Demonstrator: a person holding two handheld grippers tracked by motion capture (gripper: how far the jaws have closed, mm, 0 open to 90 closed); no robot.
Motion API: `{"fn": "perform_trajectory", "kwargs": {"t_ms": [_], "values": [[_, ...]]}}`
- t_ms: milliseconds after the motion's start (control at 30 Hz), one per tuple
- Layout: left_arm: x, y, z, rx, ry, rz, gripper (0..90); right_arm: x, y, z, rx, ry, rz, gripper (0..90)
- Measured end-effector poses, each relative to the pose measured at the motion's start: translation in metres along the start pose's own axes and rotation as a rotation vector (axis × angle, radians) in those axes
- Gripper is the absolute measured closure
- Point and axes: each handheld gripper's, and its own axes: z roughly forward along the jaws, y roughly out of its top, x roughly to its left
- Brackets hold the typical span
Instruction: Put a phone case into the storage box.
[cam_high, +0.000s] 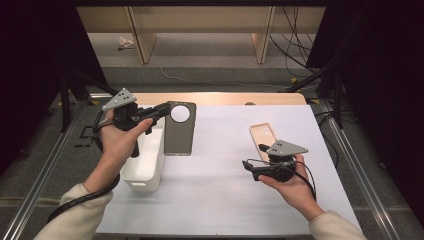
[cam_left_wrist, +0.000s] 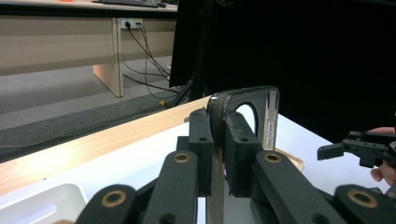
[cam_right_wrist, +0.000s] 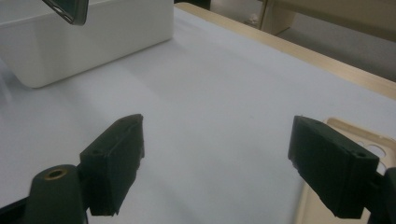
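A dark grey phone case (cam_high: 179, 129) with a large round camera opening is pinched by the left gripper (cam_high: 161, 111), whose jaws are pressed onto the case's upper left edge. The case is held above the table (cam_high: 220, 200), near its far left part, just beside the white bin (cam_high: 145, 167) that stands along the left edge. In the left gripper view the case (cam_left_wrist: 243, 112) is seen edge-on between the two black jaws, rising upright past them, with the wooden far edge of the table behind it.

The right gripper (cam_high: 248, 167) is held low over the table's right part, near the front edge, and is pointed leftwards. Its jaws are spread wide with nothing between them, as is seen plainly in the right gripper view (cam_right_wrist: 215, 163), where only the pale table surface lies in the gap. A beige phone case (cam_high: 264, 138) lies flat on the table near the right edge, just beyond the right gripper; in the right gripper view a corner of it (cam_right_wrist: 369, 142) is seen behind the right-hand jaw. The white bin (cam_right_wrist: 93, 42) is seen at the upper left of that view, with a corner of the dark case (cam_right_wrist: 70, 10) above it.
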Motion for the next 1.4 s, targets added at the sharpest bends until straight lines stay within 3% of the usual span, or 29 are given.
{"fn": "perform_trajectory", "kwargs": {"t_ms": [1400], "values": [[0.042,0.015,-0.015,-0.018,0.063,-0.002,82.5,-0.002,-0.001,0.000,-0.005,-0.011,0.016,18.5]]}}
